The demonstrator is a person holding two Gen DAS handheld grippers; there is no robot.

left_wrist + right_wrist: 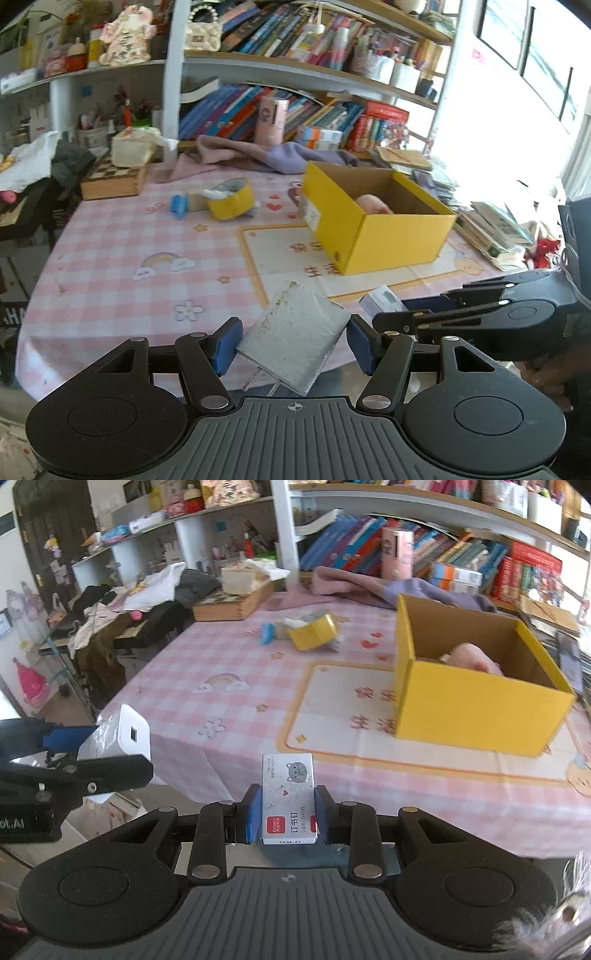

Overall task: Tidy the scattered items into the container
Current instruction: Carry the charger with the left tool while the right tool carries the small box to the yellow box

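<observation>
Now my left tool point(291, 347) clamps a plug adapter point(295, 341) and my right tool point(286, 814) a staple box point(289, 797); ahead, the yellow box point(380, 218) holds one pink item point(373, 205), while clutter point(221, 201) remains on the bench point(129, 240).

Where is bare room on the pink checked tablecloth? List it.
Free: the near-left stretch of the pink checked tablecloth around the rainbow print. Crowded: the far edge, with a yellow tape roll, a wooden chessboard box and crumpled cloths.

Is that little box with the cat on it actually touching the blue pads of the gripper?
Touching. The right wrist view shows the staple box squeezed between both blue pads of the right gripper, no gap on either side.
</observation>
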